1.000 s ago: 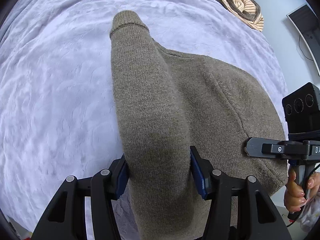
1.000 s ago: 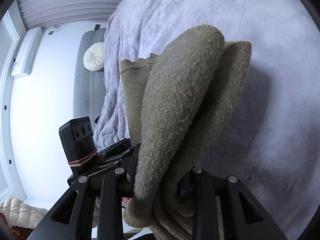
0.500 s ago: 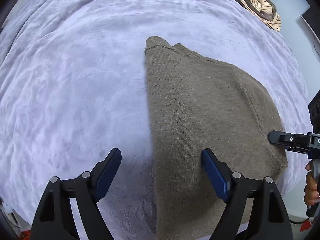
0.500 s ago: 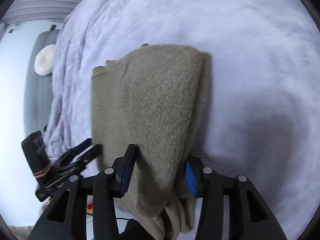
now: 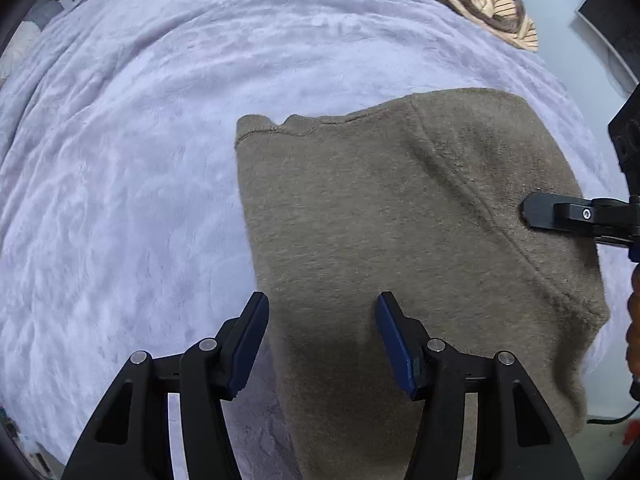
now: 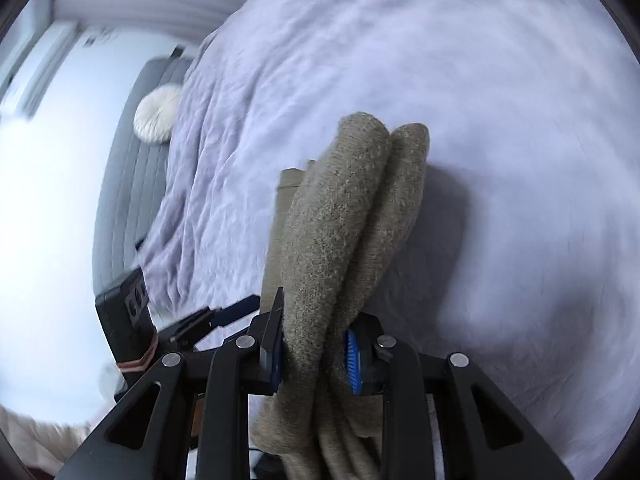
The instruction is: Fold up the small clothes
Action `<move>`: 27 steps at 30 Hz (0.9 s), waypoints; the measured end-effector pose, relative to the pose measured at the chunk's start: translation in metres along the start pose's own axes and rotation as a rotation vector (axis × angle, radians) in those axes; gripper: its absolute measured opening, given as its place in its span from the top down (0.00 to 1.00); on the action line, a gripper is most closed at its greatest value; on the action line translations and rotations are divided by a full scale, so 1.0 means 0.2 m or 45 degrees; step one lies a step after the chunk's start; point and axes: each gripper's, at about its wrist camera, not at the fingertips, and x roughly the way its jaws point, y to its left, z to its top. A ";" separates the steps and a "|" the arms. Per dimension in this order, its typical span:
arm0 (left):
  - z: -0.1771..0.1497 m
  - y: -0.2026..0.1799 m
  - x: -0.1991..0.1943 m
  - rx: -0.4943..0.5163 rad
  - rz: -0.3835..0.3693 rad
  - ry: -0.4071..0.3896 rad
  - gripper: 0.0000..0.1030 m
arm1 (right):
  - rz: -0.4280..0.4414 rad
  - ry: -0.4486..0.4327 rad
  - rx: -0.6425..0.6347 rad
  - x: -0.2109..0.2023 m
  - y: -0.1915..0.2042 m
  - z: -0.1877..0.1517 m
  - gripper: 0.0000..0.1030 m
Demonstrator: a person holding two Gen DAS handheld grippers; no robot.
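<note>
Olive-brown knit sweater (image 5: 400, 240) lies spread on the lavender plush blanket (image 5: 120, 200) covering the bed, ribbed cuff/edge toward the far side.

Left gripper (image 5: 322, 340) points steeply down over the near part of the sweater. Jaws roughly half apart & closing; blue pads (image 5: 394, 340) straddle the fabric w/o visibly pressing it, so nothing held.

Right gripper (image 6: 316, 354) has its jaws closing, narrow gap, blue pads (image 6: 353, 356) pinching a bunched double fold of the sweater (image 6: 352, 216), which rises off the blanket (image 6: 500, 120) btwn the fingers. In left wrist view, the right gripper's finger (image 5: 560, 216) sits at the sweater's right edge.

Bkgd: striped tan/brown clothes pile (image 5: 492, 12) at the far bed edge; round white cushion (image 6: 156, 114) on a grey quilted sofa (image 6: 124, 200).
</note>
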 end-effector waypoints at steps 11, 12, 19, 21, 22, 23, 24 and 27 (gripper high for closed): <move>-0.05 0.11 0.05 -0.126 -0.020 0.094 0.17 | -0.366 0.051 0.230 0.00 -0.30 -0.10 0.50; -0.04 0.10 0.05 -0.132 -0.013 0.100 0.17 | -0.371 0.052 0.239 -0.01 -0.30 -0.10 0.50; -0.08 0.12 -0.01 -0.132 0.002 0.134 0.17 | -0.271 0.051 0.236 -0.15 -0.14 -0.30 0.49; -0.10 0.13 -0.02 -0.133 0.000 0.142 0.17 | -0.270 0.068 0.219 -0.13 -0.09 -0.36 0.49; -0.10 0.13 -0.02 -0.136 0.001 0.142 0.17 | -0.277 0.083 0.207 -0.12 -0.08 -0.38 0.48; -0.11 0.14 -0.03 -0.138 0.000 0.147 0.17 | -0.288 0.095 0.199 -0.09 -0.07 -0.39 0.49; -0.12 0.14 -0.03 -0.139 0.002 0.149 0.17 | -0.310 0.117 0.194 -0.06 -0.06 -0.41 0.49; -0.16 0.14 -0.06 -0.133 0.017 0.146 0.17 | -0.405 0.183 0.142 0.01 -0.04 -0.44 0.90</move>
